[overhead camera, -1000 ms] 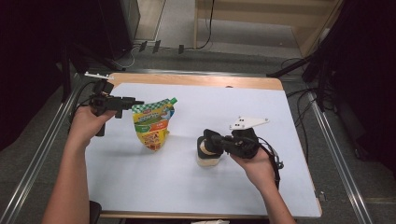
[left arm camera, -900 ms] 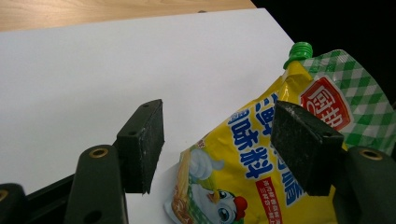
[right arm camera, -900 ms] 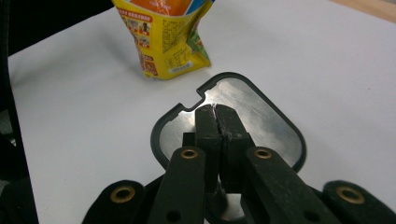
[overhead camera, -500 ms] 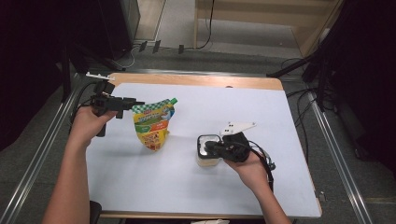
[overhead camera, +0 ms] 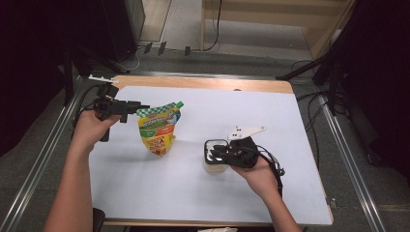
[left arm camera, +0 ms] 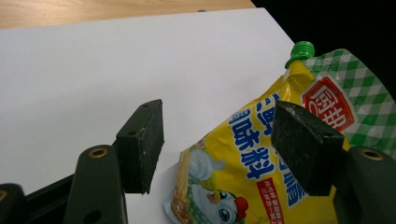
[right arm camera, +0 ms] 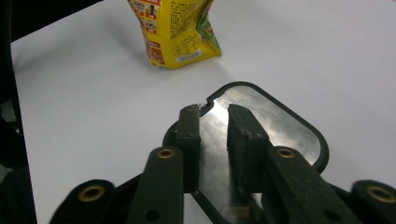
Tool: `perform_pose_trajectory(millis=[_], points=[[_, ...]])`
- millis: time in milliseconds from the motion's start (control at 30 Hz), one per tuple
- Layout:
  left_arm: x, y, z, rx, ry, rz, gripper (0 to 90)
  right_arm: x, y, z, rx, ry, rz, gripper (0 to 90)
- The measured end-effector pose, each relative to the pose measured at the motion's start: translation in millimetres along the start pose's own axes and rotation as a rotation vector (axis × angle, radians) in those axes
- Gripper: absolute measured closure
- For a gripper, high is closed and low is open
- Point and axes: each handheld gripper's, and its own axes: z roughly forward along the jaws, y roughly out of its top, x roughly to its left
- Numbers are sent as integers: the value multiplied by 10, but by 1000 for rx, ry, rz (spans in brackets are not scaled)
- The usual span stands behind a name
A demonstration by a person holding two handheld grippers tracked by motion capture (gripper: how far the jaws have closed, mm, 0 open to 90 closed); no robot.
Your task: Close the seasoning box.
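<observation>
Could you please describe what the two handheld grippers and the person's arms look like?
Both grippers, left and right, are black, with flat dark pads and brass-ringed holes. The right one carries a pale three-cornered plate and trails a black cable. The forearms are bare, without sleeves.

yellow pouch, black grippers, white table cover

the pouch (overhead camera: 158,130) is yellow with a green-and-white check top, green cap, red label and blue lettering; the container (overhead camera: 215,157) has a black-rimmed silvery lid over a cream body; the table (overhead camera: 203,83) edge is pale wood under white sheet.
</observation>
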Motion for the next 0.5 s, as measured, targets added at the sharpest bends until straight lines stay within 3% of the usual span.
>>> perform_pose_trajectory(millis=[167, 500], points=[[13, -4, -2, 1, 0, -3, 354, -40, 3, -41, -10, -15, -6, 661], [10, -5, 6, 3, 2, -3, 354, -176, -10, -147, -20, -36, 39, 521]])
